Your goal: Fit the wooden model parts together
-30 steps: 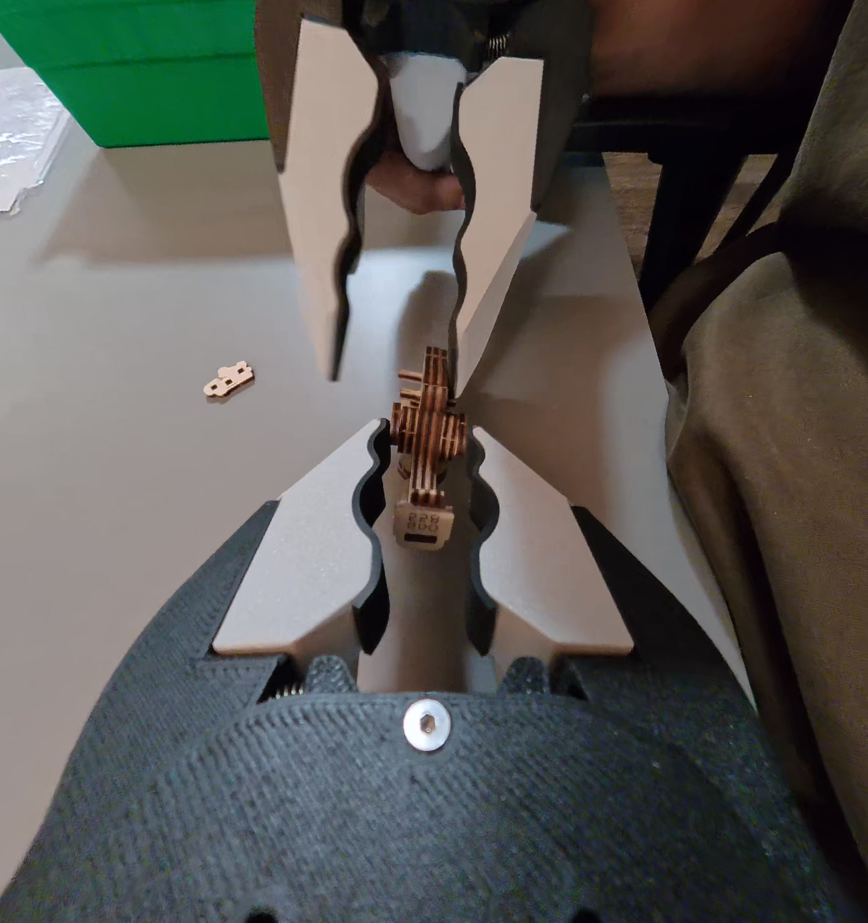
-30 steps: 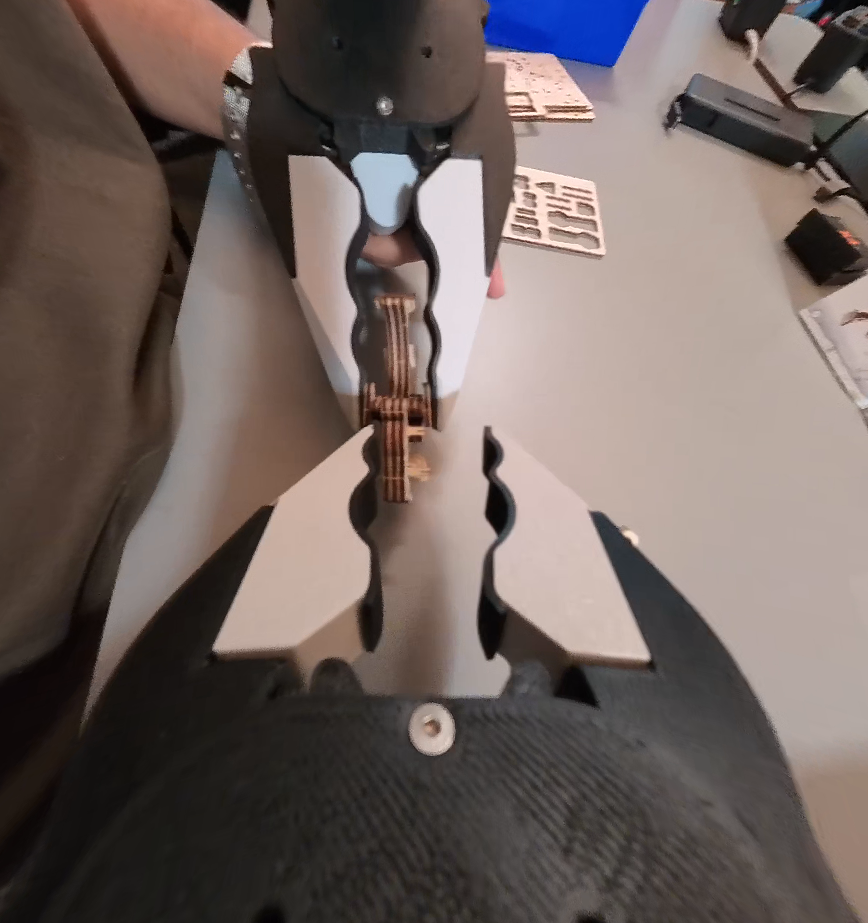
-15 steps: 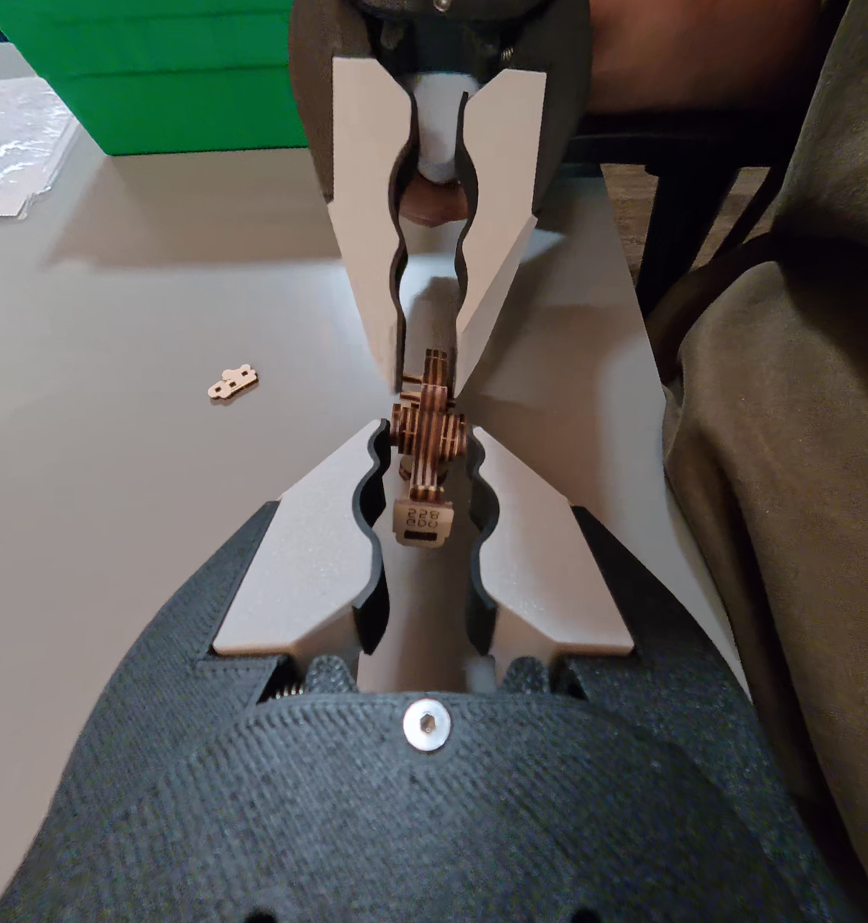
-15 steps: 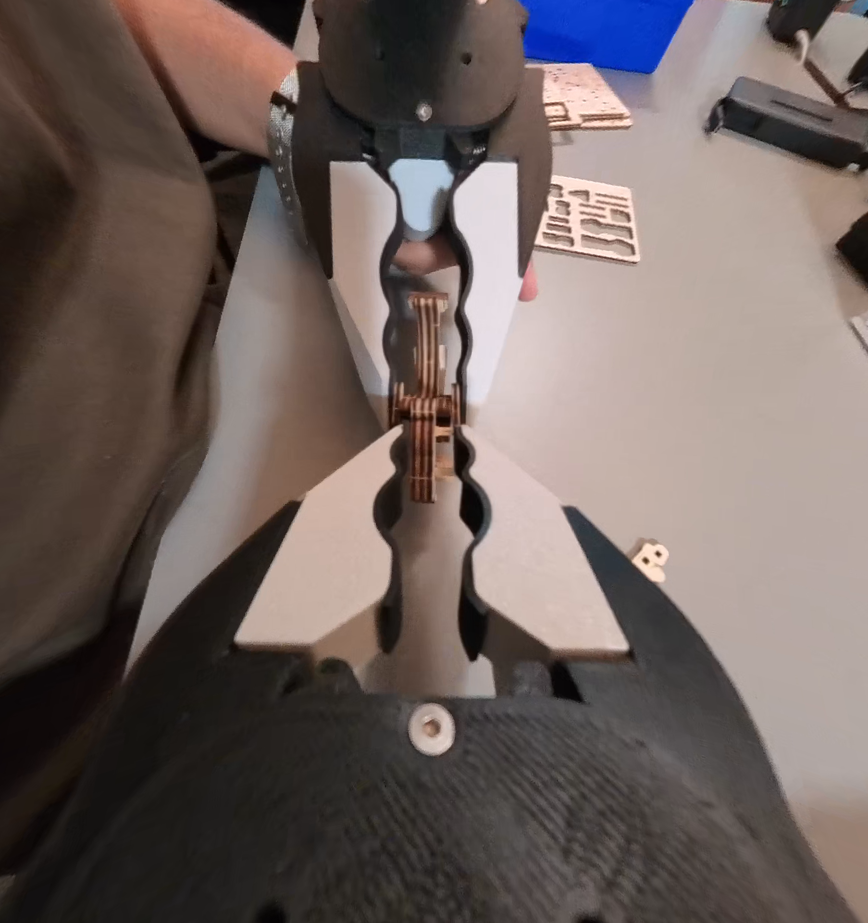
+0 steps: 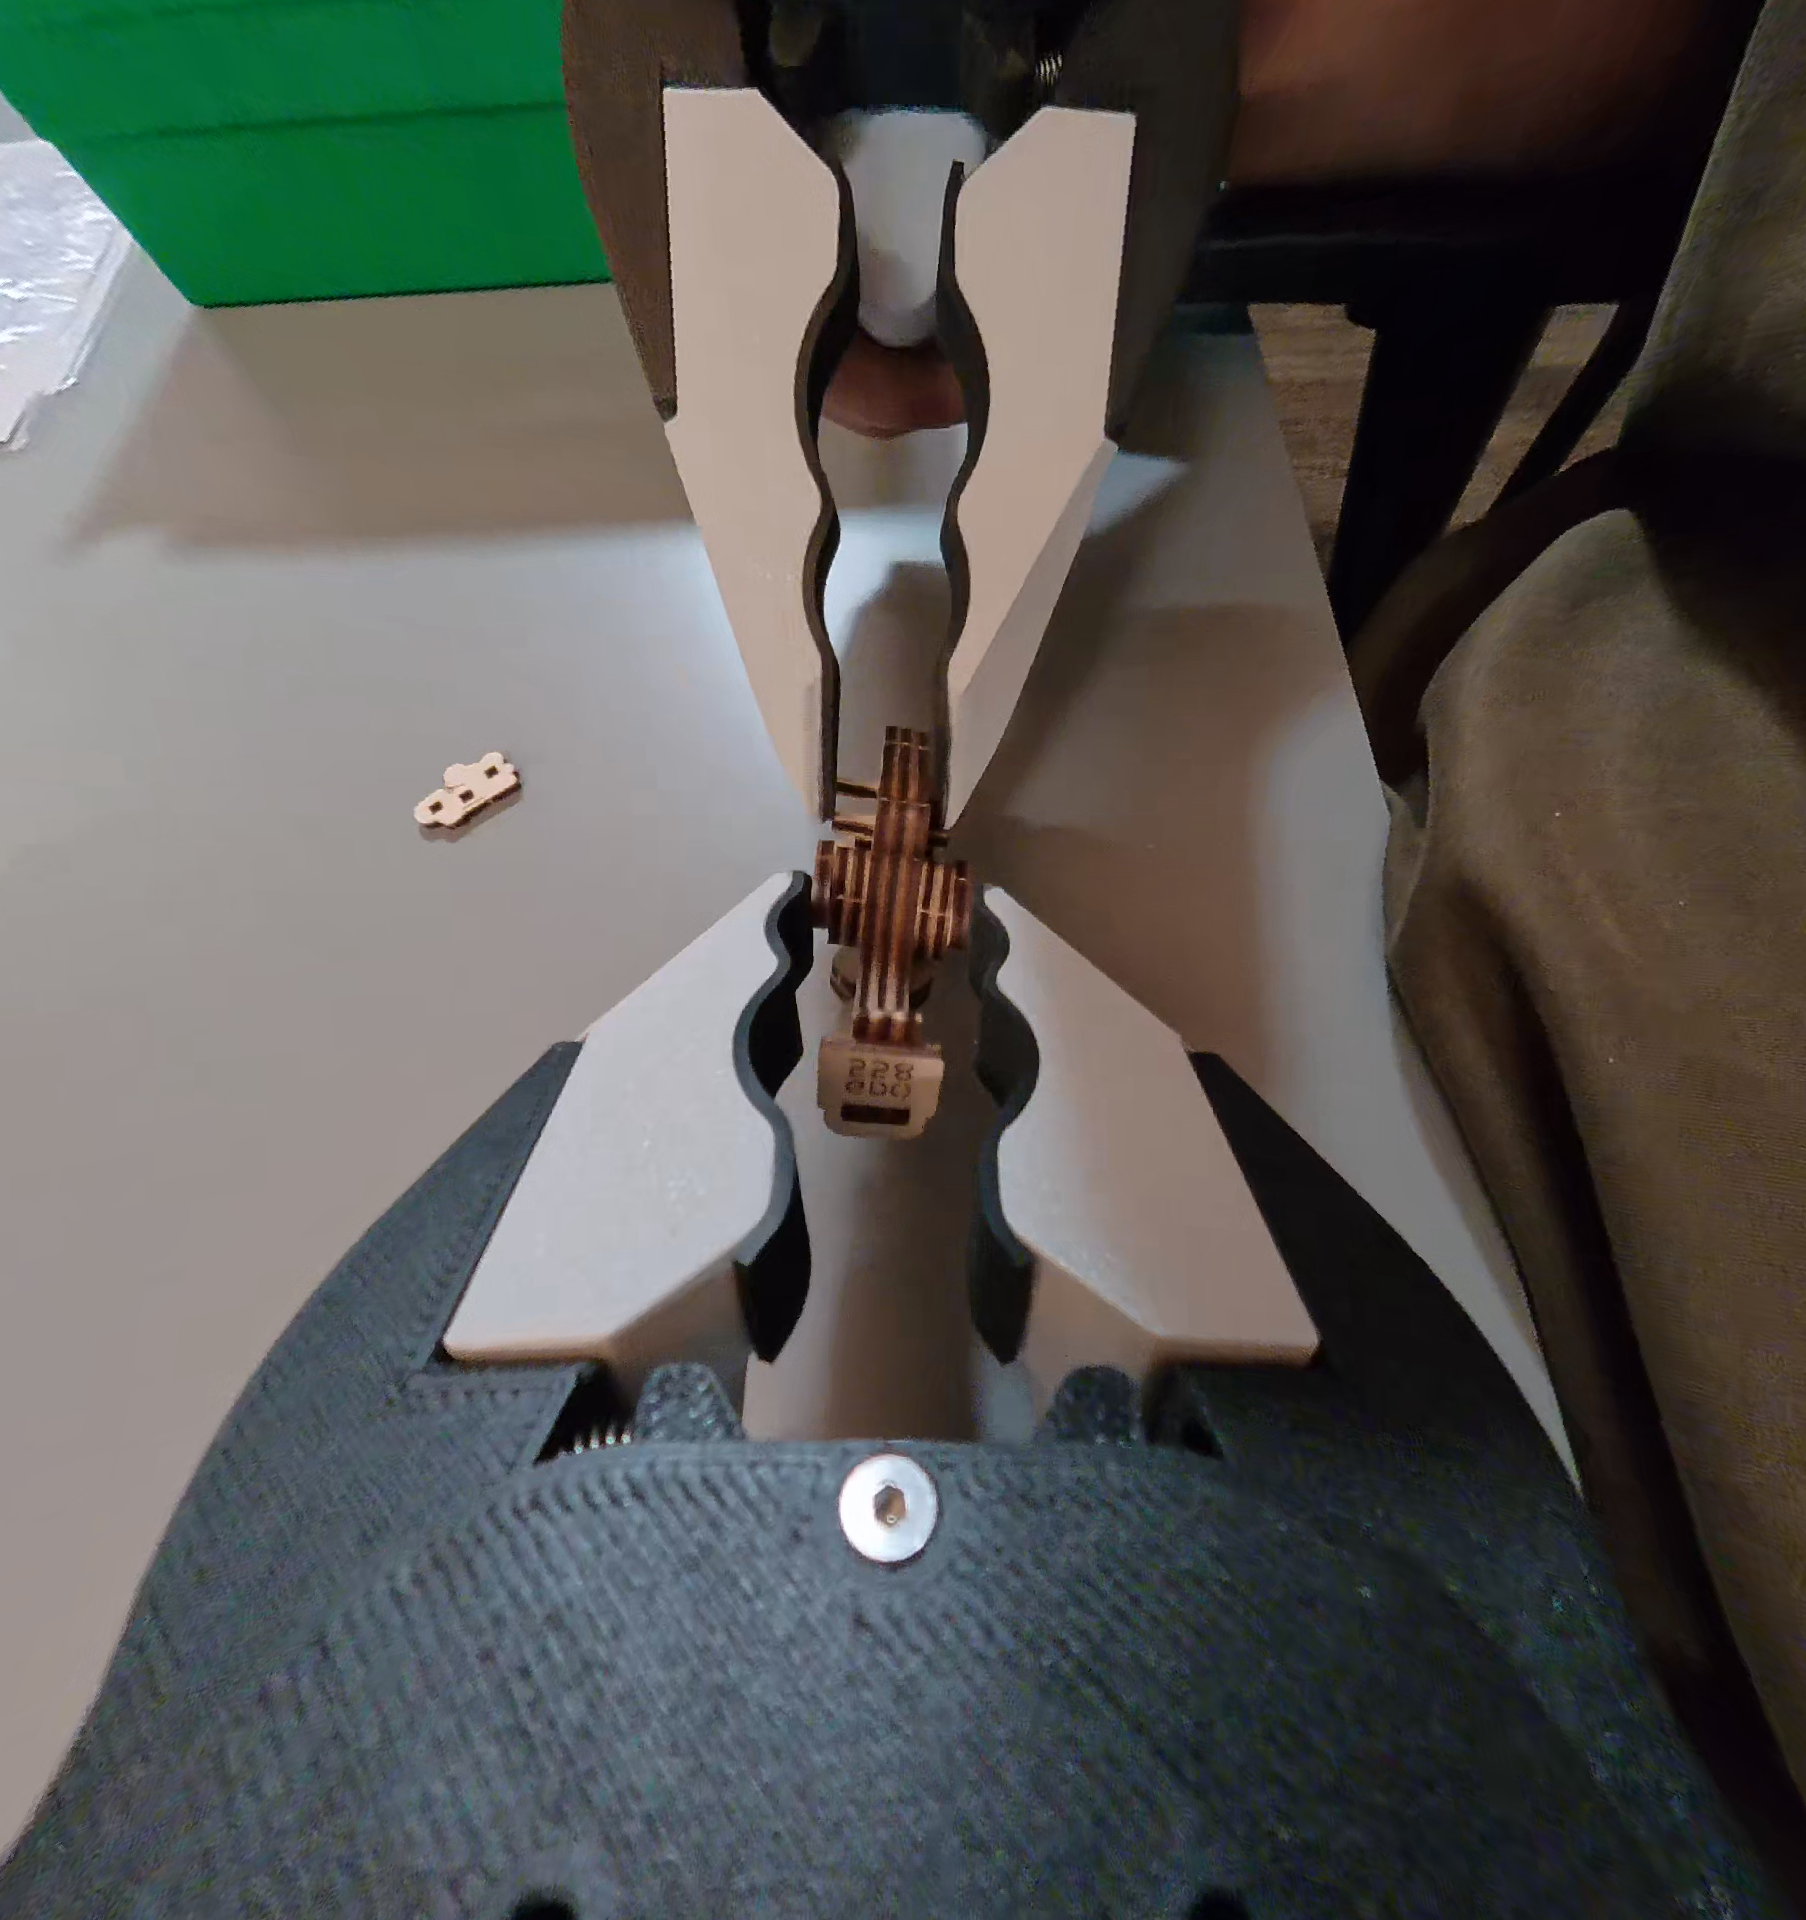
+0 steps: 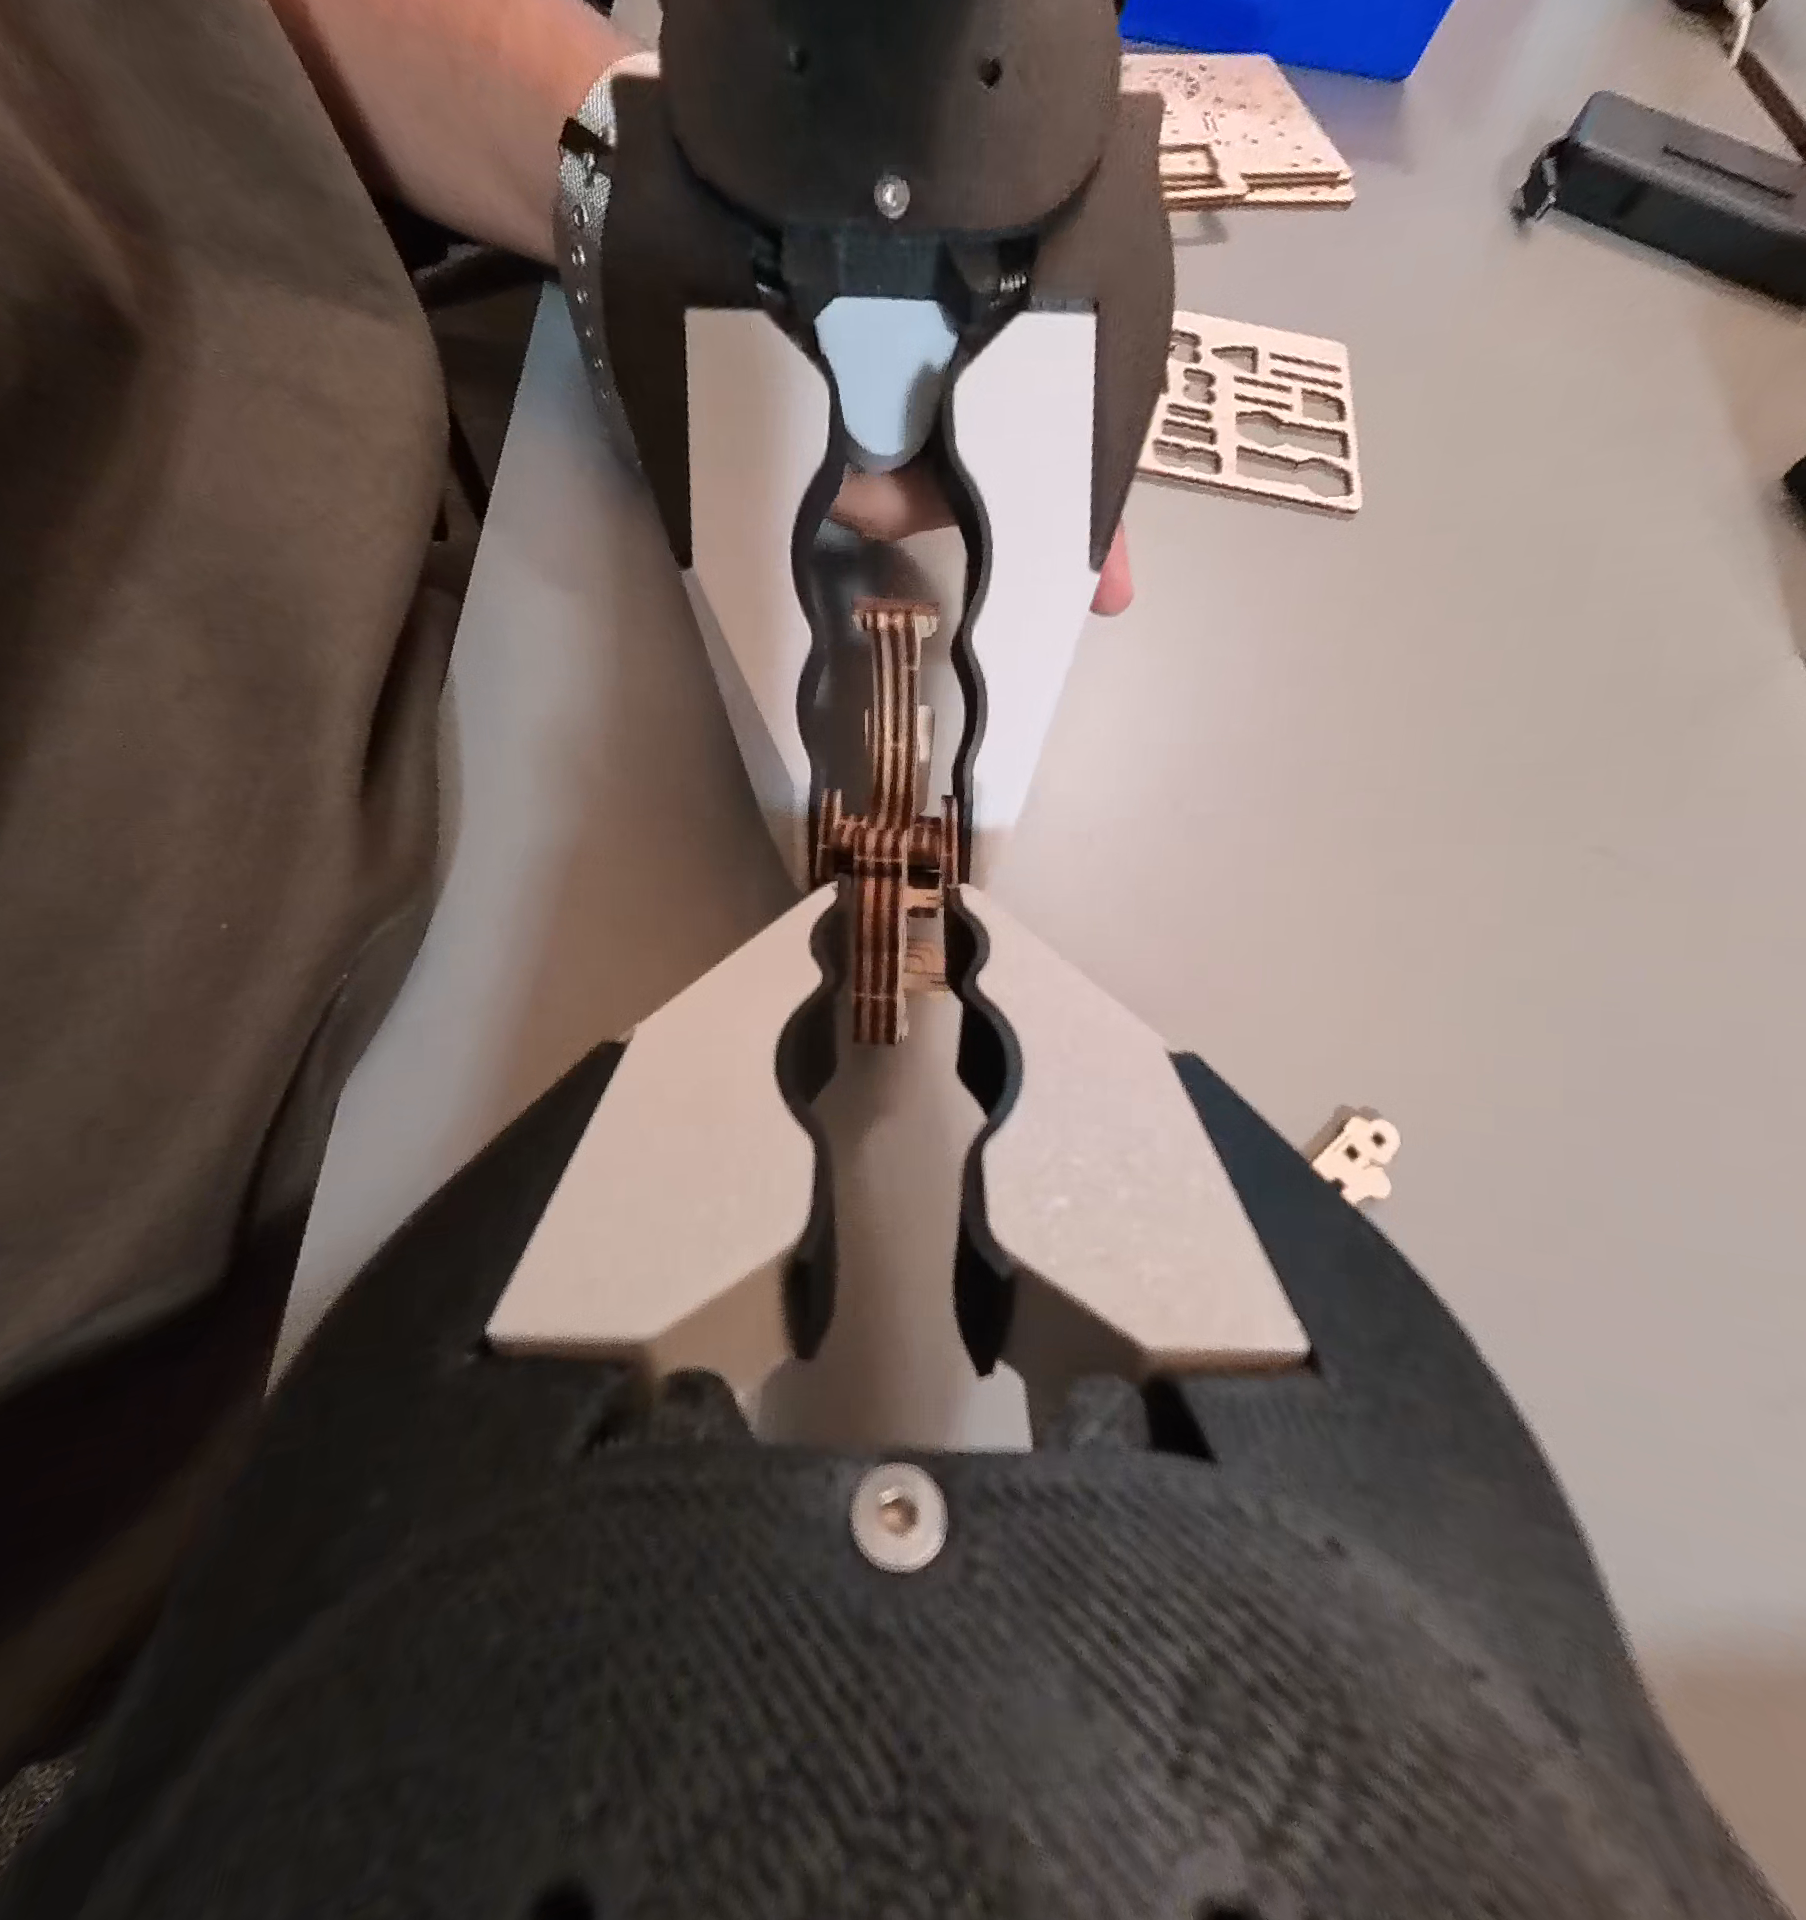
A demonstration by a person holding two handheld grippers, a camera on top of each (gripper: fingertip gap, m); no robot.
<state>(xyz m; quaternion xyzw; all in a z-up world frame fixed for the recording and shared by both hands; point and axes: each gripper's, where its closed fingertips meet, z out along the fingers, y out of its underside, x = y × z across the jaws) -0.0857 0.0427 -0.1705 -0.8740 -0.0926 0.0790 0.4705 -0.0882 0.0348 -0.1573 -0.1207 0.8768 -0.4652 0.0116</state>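
My left gripper (image 5: 891, 914) is clamped on the small layered plywood model (image 5: 894, 904), pinching its cross-shaped hub w/ the tips. My right gripper (image 6: 883, 914) comes in from the opposite side & is clenched on the same model (image 6: 883, 935), tips nearly touching the left one's tips. So the model hangs between the two, above the smooth grey tabletop (image 5: 255, 727), near the table's edge.

Writing: a pale square wooden tab (image 5: 878, 1091) at the model's near end in the left wrist view bears small engraved characters & a dark slot; I leave them unread.

The model is laser-cut ply, edges burnt brown w/ striped layers, several flat pieces slotted crosswise. One long curved arm (image 6: 894, 717) runs back between the left gripper's fingers.

Gripper fingers (image 5: 670, 1164) are matte pale grey wedges w/ black wavy inner pads; bodies are black textured print w/ a silver hex screw.

Left of the model in the left wrist view lies a loose pale wooden piece w/ two square holes (image 5: 466, 805). Beyond the model in the right wrist view lies a flat punched-out ply sheet (image 6: 1257, 426).
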